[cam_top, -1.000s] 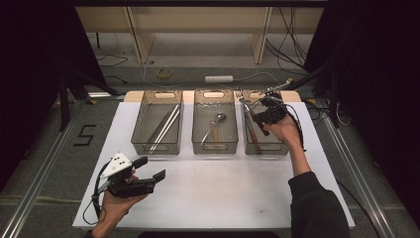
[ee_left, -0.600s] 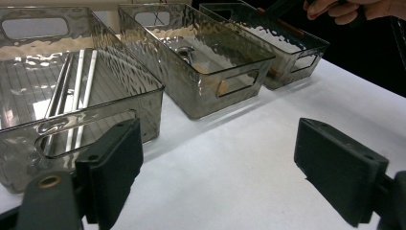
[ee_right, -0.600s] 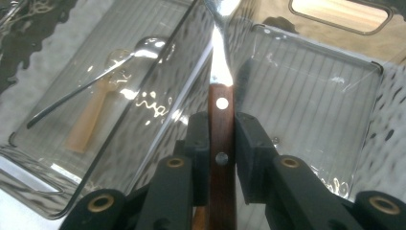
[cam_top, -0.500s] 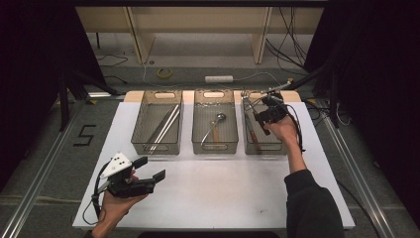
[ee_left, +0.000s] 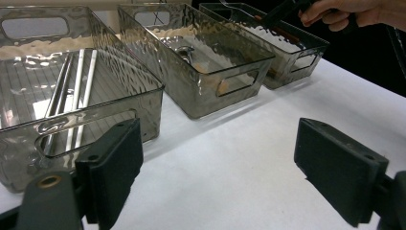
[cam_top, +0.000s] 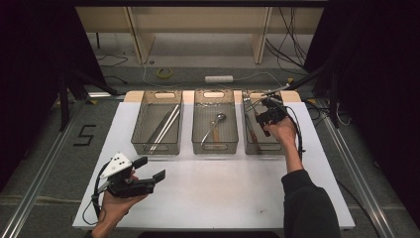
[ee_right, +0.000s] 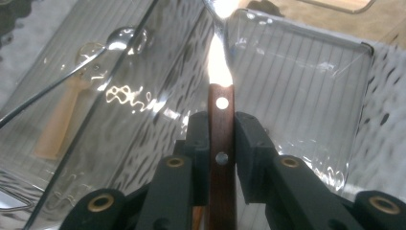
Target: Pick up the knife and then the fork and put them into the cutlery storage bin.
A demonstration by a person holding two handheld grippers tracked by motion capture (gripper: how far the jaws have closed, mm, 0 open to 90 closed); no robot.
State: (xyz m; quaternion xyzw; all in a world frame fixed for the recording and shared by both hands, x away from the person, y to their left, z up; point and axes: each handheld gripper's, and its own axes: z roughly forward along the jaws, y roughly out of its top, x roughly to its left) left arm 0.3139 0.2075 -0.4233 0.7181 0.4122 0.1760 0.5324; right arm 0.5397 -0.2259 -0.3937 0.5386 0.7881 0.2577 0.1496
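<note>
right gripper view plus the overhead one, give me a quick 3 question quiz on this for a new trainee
1. True or false: the right gripper has its pads closed on a wooden-handled utensil.
2. Which bin holds the spoon? A) left bin B) middle bin C) right bin
3. Fill in: the left gripper hovers over the white table with its jaws ____.

Key
1. True; the riveted handle sits clamped between the pads, above the right bin.
2. B
3. open, nothing between them
</note>
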